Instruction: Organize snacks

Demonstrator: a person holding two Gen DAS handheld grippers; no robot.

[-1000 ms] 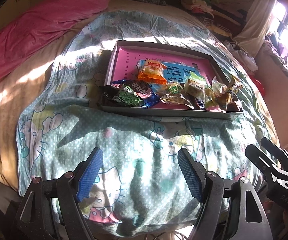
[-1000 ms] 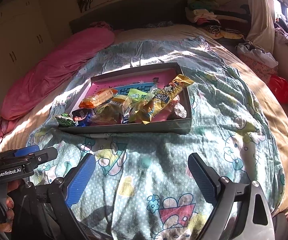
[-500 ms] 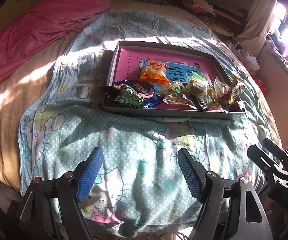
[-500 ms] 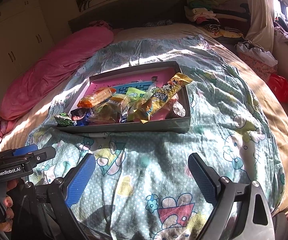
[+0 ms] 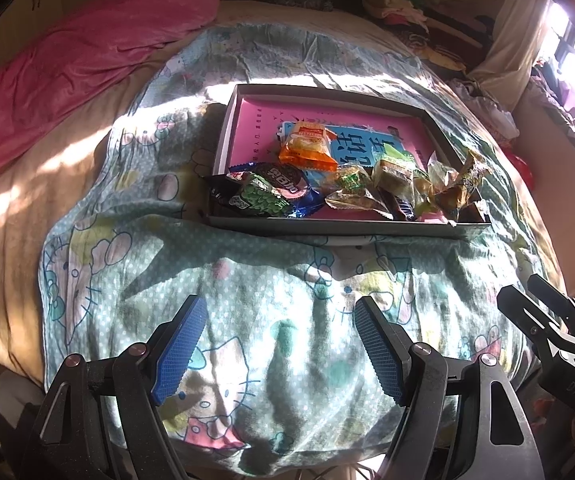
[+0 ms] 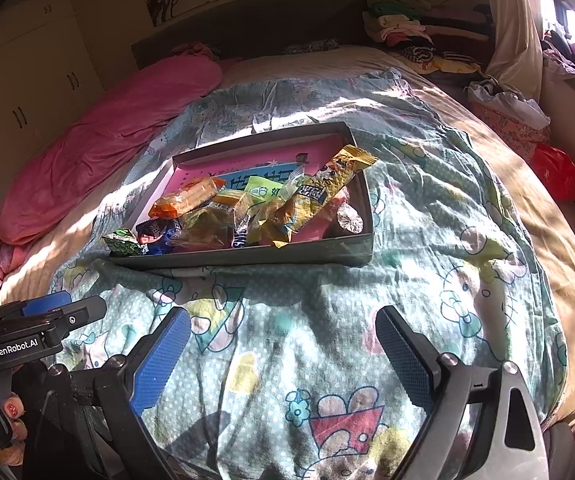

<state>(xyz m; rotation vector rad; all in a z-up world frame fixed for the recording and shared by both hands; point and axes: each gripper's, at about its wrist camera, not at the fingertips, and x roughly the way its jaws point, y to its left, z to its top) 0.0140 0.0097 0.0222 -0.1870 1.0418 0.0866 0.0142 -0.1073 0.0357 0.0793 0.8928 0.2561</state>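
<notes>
A shallow grey box (image 5: 343, 227) (image 6: 247, 258) with a pink bottom lies on the bed and holds several wrapped snacks heaped along its near side. Among them are an orange packet (image 5: 308, 148) (image 6: 185, 202), a green pea packet (image 5: 261, 199) (image 6: 121, 241) at the left corner and a long yellow bar (image 6: 323, 190) on the right. My left gripper (image 5: 279, 346) hovers open over the blanket, well short of the box, nothing between its blue pads. My right gripper (image 6: 283, 354) is likewise open and empty, nearer than the box. Each gripper shows at the edge of the other's view.
A cartoon-print blanket (image 5: 247, 288) covers the bed. A pink duvet (image 5: 67, 64) lies rolled along the left. Folded clothes (image 6: 407, 24) pile up by the headboard, a red bag (image 6: 555, 172) sits at the right, and a white wardrobe (image 6: 27, 92) stands at the left.
</notes>
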